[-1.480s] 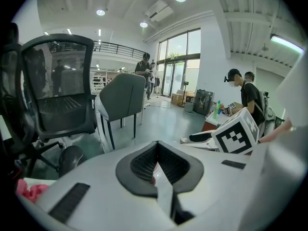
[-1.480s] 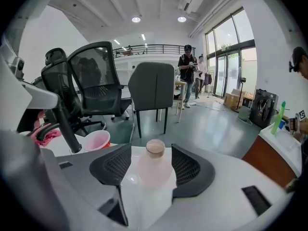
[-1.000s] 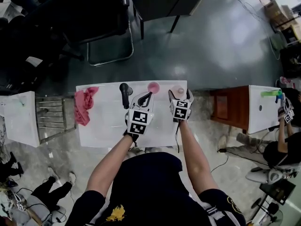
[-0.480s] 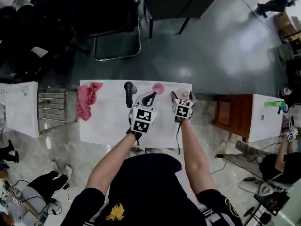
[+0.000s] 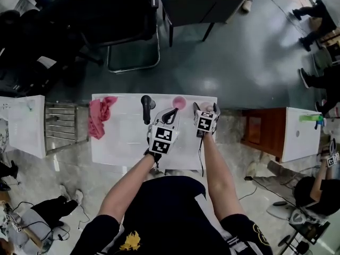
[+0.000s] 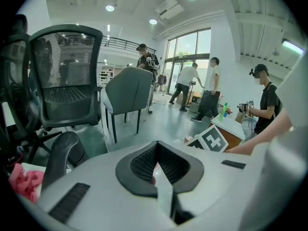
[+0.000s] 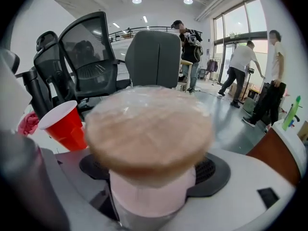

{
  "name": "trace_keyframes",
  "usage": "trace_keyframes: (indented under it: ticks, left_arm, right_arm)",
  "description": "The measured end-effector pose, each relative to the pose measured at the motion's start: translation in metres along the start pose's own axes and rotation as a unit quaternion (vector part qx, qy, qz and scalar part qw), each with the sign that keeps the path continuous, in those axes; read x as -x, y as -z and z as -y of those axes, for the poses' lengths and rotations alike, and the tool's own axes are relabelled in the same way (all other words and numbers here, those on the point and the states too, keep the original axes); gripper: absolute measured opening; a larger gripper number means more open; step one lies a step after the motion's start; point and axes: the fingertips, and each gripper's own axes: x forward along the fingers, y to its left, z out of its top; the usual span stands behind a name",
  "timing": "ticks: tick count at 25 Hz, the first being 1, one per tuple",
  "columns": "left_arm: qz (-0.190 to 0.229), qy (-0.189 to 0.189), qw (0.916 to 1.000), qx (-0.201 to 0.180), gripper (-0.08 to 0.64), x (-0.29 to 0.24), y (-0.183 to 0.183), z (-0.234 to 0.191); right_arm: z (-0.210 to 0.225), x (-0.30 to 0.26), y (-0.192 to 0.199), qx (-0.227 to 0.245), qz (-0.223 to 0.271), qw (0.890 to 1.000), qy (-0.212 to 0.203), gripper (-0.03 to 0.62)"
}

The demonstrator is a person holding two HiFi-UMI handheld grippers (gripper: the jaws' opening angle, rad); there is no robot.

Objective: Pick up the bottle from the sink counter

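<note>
Two jaws of the right claw (image 5: 206,108), just opened wide, stand on either side of the pink bottle (image 7: 150,143), which fills the centre of its view, upright on the white counter (image 5: 119,142). The left claw (image 6: 156,147), pressed together and empty, sits just left in the head view. A red cup (image 7: 65,126) stands at the left.

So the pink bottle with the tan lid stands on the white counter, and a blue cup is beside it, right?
No: the cup beside the pink bottle is red, not blue; the right gripper view shows it. The rest holds.
</note>
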Motion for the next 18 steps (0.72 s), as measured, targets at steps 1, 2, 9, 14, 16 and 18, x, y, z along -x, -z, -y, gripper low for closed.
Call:
trace_keyframes:
  ticks: [1, 2, 9, 14, 16, 18]
  left_arm:
    - [0.0, -0.001, 1.0, 0.0, 0.018, 0.001, 0.0, -0.001]
    - [0.001, -0.002, 1.0, 0.0, 0.018, 0.002, 0.0, -0.002]
    - [0.016, -0.014, 0.9998, 0.005, 0.018, 0.007, -0.006, -0.009]
    - [0.021, -0.011, 0.9997, 0.0, 0.018, 0.015, -0.012, -0.012]
    - [0.021, -0.008, 0.9998, -0.001, 0.018, 0.017, -0.012, -0.011]
    - [0.023, -0.009, 0.9997, -0.003, 0.018, 0.02, -0.013, -0.013]
  right_arm:
    - [-0.001, 0.0, 0.0, -0.001, 0.001, 1.0, 0.0, 0.458]
    - [-0.001, 0.001, 0.0, -0.003, 0.002, 1.0, 0.0, 0.457]
    - [0.004, 0.002, -0.001, -0.008, 0.007, 1.0, 0.003, 0.432]
    - [-0.001, 0.01, 0.001, -0.02, -0.005, 1.0, -0.004, 0.431]
    - [-0.001, 0.015, -0.002, -0.023, -0.002, 1.0, -0.003, 0.431]
    - [-0.004, 0.019, -0.007, -0.018, 0.004, 1.0, -0.005, 0.431]
